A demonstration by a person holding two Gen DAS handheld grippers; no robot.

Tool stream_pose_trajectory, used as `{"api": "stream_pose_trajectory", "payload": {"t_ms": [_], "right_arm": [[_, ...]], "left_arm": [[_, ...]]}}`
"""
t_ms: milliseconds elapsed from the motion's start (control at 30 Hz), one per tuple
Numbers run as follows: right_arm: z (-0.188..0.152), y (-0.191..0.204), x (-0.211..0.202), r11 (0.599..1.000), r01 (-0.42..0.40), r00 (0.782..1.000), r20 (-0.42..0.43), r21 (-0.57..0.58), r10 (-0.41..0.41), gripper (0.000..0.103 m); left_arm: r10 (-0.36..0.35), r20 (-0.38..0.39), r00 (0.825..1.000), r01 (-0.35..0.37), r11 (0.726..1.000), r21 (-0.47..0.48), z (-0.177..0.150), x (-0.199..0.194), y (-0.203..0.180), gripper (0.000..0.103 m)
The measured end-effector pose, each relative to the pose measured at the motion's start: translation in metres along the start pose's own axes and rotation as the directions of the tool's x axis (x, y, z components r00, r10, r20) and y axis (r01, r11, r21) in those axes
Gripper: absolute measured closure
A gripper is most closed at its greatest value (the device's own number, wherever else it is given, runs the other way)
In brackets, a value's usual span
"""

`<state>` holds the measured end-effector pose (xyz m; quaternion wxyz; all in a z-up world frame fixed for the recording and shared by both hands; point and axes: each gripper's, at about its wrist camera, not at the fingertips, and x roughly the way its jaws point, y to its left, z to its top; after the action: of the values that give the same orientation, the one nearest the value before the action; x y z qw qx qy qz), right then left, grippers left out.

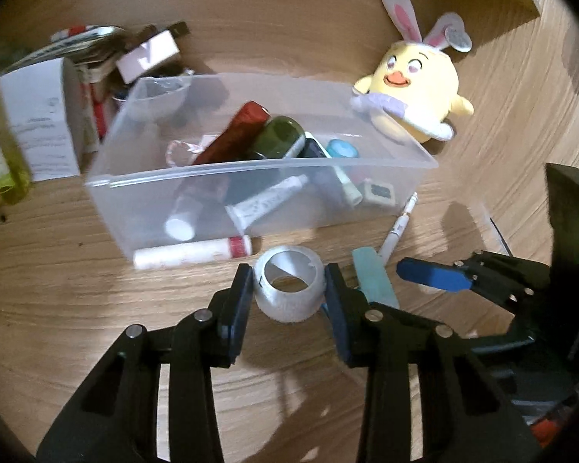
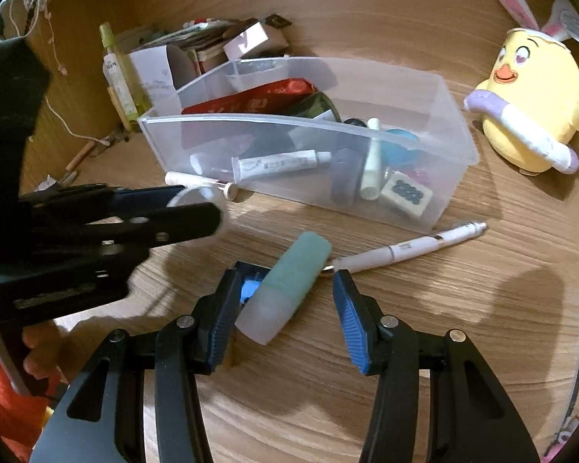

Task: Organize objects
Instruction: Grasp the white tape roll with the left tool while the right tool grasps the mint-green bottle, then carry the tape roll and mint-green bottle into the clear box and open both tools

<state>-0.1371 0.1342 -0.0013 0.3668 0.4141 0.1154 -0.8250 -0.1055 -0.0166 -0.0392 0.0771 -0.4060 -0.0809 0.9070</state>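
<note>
Two tools work over the wood-grain counter (image 2: 424,347), where a translucent plastic bin (image 1: 227,177) holds tubes, a red packet, a dark green jar and a dotted tile, with a yellow plush chick (image 1: 417,88) in bunny ears touching its far corner and white boxes, print too blurred to read, stacked beyond. Close before the bin's near wall the left tool (image 1: 287,289) is clenched on a roll of clear tape (image 1: 289,289). The right tool (image 2: 285,301) is spread, one pad touching a teal-capped frosted tube (image 2: 285,289), a white pen (image 2: 405,249) just beyond.

light wood-grain desk (image 2: 424,347) under warm light, wooden back panel (image 2: 366,7) behind, hard shadows on the top.
</note>
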Motion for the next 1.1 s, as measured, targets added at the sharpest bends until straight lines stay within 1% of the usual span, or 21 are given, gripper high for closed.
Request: {"api": "stream_pose_trajectory", "payload": {"t_ms": [33, 100, 167, 433, 600, 867, 1100], "right_arm": [[0.001, 0.001, 0.002, 1.000, -0.002, 1.000, -0.006, 0.000, 0.002, 0.058], [0.000, 0.002, 0.005, 1.000, 0.001, 1.000, -0.008, 0.000, -0.001, 0.067], [-0.001, 0.002, 0.007, 1.000, -0.010, 1.000, -0.022, 0.001, 0.010, 0.081], [-0.002, 0.000, -0.005, 1.000, 0.008, 1.000, 0.016, 0.004, -0.008, 0.081], [0.005, -0.001, -0.022, 1.000, 0.011, 0.998, 0.068, 0.002, -0.011, 0.081], [0.033, -0.008, -0.050, 0.999, 0.036, 0.983, 0.180, -0.004, -0.035, 0.081], [0.061, -0.018, -0.063, 0.998, 0.065, 0.967, 0.245, 0.003, -0.064, 0.081]], "left_arm": [[-0.001, 0.002, 1.000, 0.001, 1.000, -0.004, -0.002, -0.002, 0.002, 0.066], [0.003, 0.004, 1.000, -0.003, 1.000, -0.011, -0.005, -0.005, 0.005, 0.066], [0.001, 0.003, 1.000, -0.001, 1.000, -0.020, -0.008, -0.006, 0.008, 0.066], [-0.013, 0.013, 1.000, 0.013, 0.999, -0.037, -0.013, -0.009, 0.007, 0.066], [-0.002, 0.051, 0.999, 0.003, 1.000, -0.025, -0.007, -0.019, 0.000, 0.066], [0.013, 0.144, 0.990, -0.011, 1.000, -0.017, 0.022, -0.038, -0.008, 0.066], [0.029, 0.203, 0.979, -0.026, 0.999, -0.019, 0.052, -0.047, -0.012, 0.066]]}}
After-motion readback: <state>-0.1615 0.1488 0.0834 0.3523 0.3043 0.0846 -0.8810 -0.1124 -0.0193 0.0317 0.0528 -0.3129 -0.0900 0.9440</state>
